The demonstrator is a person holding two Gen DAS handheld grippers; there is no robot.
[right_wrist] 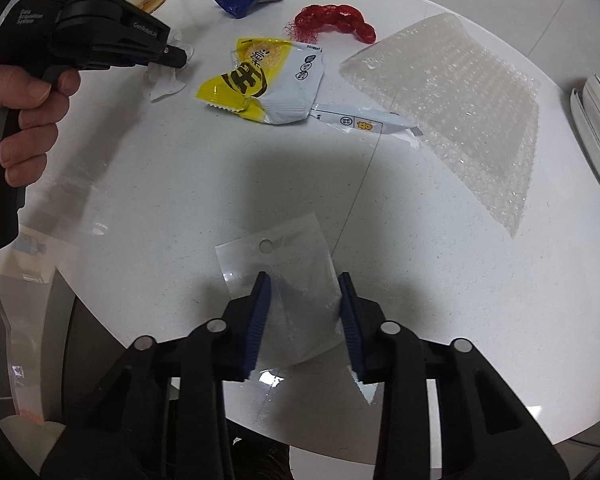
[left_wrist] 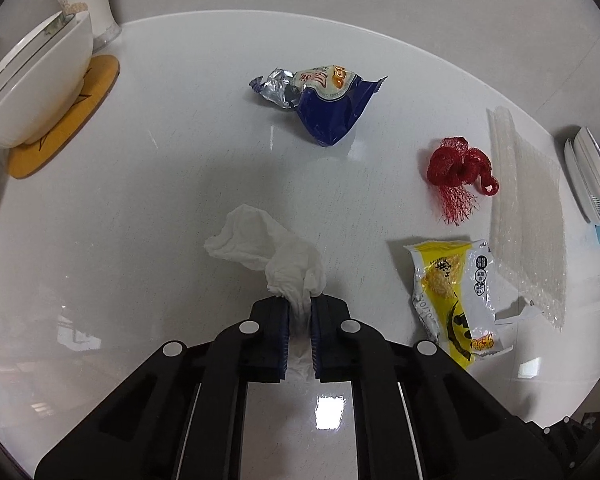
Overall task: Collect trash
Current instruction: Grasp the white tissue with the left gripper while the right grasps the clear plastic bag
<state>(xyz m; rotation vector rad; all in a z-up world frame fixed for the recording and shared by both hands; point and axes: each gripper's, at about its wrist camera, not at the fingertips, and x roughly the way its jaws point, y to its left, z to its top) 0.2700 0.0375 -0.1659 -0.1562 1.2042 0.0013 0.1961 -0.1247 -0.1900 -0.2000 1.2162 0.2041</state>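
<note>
there, tissue between left gripper pads

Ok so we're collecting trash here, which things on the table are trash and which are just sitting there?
Trash:
white tissue, pinched in the left gripper
clear plastic bag, between the right gripper pads
blue wrapper
yellow wrapper
red mesh net
bubble wrap

Just sitting there:
white bowl
yellow coaster

A deep white ceramic bowl sits on a yellow wooden coaster at the round white table's far-left edge.
</note>
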